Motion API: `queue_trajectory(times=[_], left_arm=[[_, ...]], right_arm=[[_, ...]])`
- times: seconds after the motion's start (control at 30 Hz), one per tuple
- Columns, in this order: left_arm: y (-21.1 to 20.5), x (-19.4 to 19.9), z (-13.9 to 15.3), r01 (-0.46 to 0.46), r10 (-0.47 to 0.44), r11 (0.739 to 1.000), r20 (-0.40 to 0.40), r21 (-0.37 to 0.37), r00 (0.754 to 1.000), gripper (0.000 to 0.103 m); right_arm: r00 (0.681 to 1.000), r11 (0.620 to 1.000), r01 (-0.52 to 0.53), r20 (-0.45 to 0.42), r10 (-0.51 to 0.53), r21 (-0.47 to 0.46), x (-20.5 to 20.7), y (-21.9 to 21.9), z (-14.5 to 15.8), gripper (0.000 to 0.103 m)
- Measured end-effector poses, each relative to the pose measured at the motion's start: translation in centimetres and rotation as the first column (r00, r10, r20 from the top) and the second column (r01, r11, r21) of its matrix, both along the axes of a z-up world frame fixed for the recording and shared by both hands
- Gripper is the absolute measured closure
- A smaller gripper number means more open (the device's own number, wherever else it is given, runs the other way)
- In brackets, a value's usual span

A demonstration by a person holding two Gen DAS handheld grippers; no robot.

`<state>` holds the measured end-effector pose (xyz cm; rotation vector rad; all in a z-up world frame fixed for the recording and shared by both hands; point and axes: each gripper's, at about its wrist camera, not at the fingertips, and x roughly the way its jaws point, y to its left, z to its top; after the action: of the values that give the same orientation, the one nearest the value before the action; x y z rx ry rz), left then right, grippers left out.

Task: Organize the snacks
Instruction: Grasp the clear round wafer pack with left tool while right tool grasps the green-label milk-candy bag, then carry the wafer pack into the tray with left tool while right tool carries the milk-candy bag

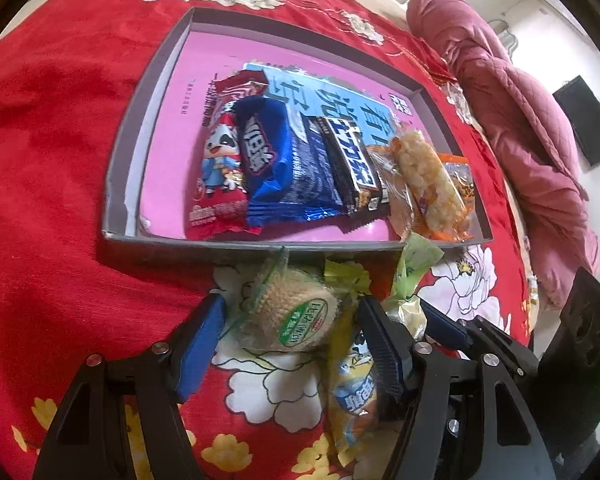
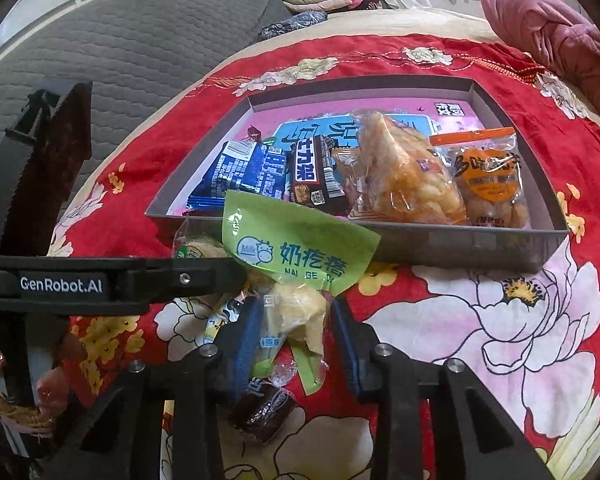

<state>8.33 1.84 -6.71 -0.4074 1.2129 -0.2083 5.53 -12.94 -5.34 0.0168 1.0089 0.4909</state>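
Snacks are mostly in the box already; a few are left near my claws.
Ahead of both claws, the grey box [image 2: 480, 248] holds about six packets in a row. My right claw [image 2: 296, 344] is clamped on the green milk-snack bag [image 2: 300, 248]. My left claw [image 1: 292, 340] stands apart around the round cake [image 1: 296, 316], not pressing. I judge the yellow packet [image 1: 352, 400] and brown sweet [image 2: 262, 412] remain.
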Motion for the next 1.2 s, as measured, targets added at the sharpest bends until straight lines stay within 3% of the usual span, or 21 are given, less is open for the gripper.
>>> queue_trajectory(times=[0.07, 0.23, 0.5, 0.93, 1.03, 1.1, 1.2], left_arm=[[-0.3, 0.0, 0.0, 0.011, -0.011, 1.0, 0.003, 0.006, 1.0, 0.045], [-0.2, -0.2, 0.2, 0.022, -0.022, 1.0, 0.01, 0.003, 1.0, 0.054], [0.3, -0.7, 0.3, 0.01, -0.01, 1.0, 0.016, -0.009, 1.0, 0.06], [1.2, -1.6, 1.2, -0.015, 0.016, 0.999, 0.023, -0.042, 1.0, 0.061], [1.2, -1.8, 1.7, -0.018, 0.019, 0.999, 0.031, -0.035, 0.999, 0.066], [1.3, -1.9, 2.1, -0.018, 0.019, 0.999, 0.038, -0.032, 0.999, 0.074], [1.2, -1.9, 2.4, -0.011, 0.012, 1.0, 0.049, -0.022, 0.999, 0.074]], right_arm=[[1.0, 1.0, -0.001, 0.002, 0.002, -0.002, -0.1, 0.0, 0.0, 0.067], [1.0, 1.0, -0.002, 0.005, 0.002, 0.013, -0.2, -0.2, 0.2, 0.067], [1.0, 1.0, -0.002, 0.004, 0.002, 0.028, -0.1, -0.3, 0.3, 0.067], [1.0, 0.998, -0.003, 0.027, 0.001, 0.058, -0.5, -0.8, 1.0, 0.067], [0.999, 0.998, -0.015, 0.04, 0.013, 0.053, -0.7, -0.5, 1.2, 0.067], [0.999, 0.998, -0.023, 0.044, 0.02, 0.053, -0.7, -0.3, 1.3, 0.067], [0.999, 0.998, -0.024, 0.047, 0.021, 0.054, -0.7, -0.3, 1.4, 0.067]])
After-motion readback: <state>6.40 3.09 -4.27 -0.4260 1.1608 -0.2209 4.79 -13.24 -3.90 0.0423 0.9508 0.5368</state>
